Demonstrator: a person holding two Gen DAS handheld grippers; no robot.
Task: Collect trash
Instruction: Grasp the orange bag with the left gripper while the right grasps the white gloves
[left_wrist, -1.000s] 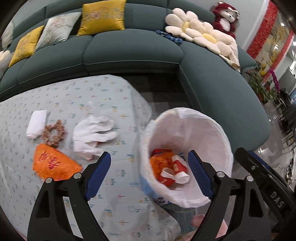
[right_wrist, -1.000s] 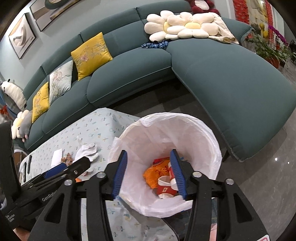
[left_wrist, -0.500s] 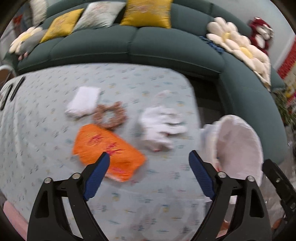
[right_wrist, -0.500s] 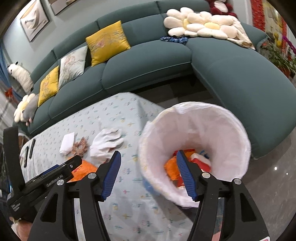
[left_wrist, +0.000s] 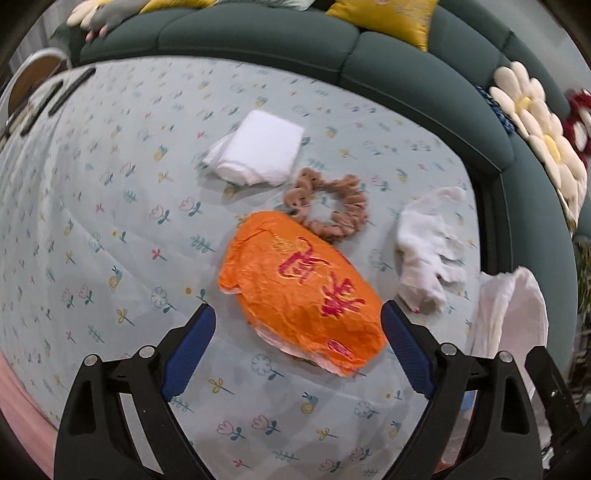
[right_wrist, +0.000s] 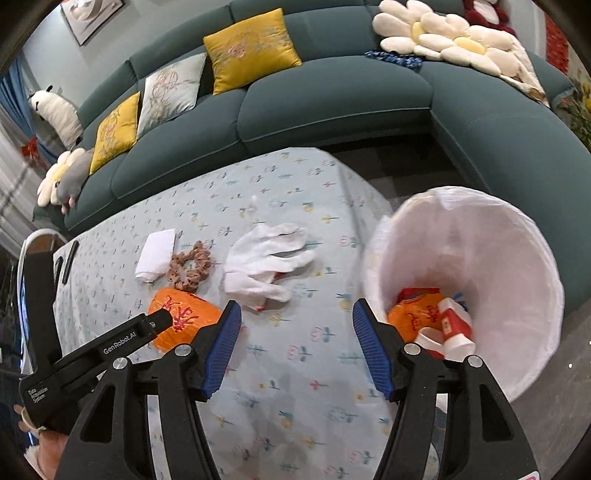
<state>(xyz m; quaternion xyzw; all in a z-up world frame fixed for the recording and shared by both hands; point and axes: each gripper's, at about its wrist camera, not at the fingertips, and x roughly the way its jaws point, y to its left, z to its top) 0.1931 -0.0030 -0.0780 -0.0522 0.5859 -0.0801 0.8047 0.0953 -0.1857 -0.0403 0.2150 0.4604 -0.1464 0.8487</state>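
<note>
An orange wrapper (left_wrist: 303, 284) with red characters lies on the flower-print tablecloth (left_wrist: 110, 221). My left gripper (left_wrist: 295, 317) hangs just above the wrapper's near end, open, one jaw on each side and no pad touching it. Beyond it lie a brown scrunchie (left_wrist: 332, 206), a folded white cloth (left_wrist: 258, 151) and white gloves (left_wrist: 428, 251). My right gripper (right_wrist: 295, 310) is open and empty over bare cloth, with the gloves (right_wrist: 266, 258) ahead of it. At its right stands the white-lined trash bin (right_wrist: 480, 236), which holds an orange wrapper (right_wrist: 417, 314) and red-and-white cups (right_wrist: 454, 325).
A teal corner sofa (right_wrist: 332, 103) with yellow cushions curves round the far side of the table. Dark slim objects (left_wrist: 70, 92) lie at the table's far left. The bin's liner (left_wrist: 509, 317) stands off the table's right edge. One of the left gripper's black fingers (right_wrist: 147, 326) crosses the right wrist view.
Both grippers swung left, away from above the bin and out over the table. The left one now straddles the orange wrapper. The right gripper's jaws stand wider than before.
</note>
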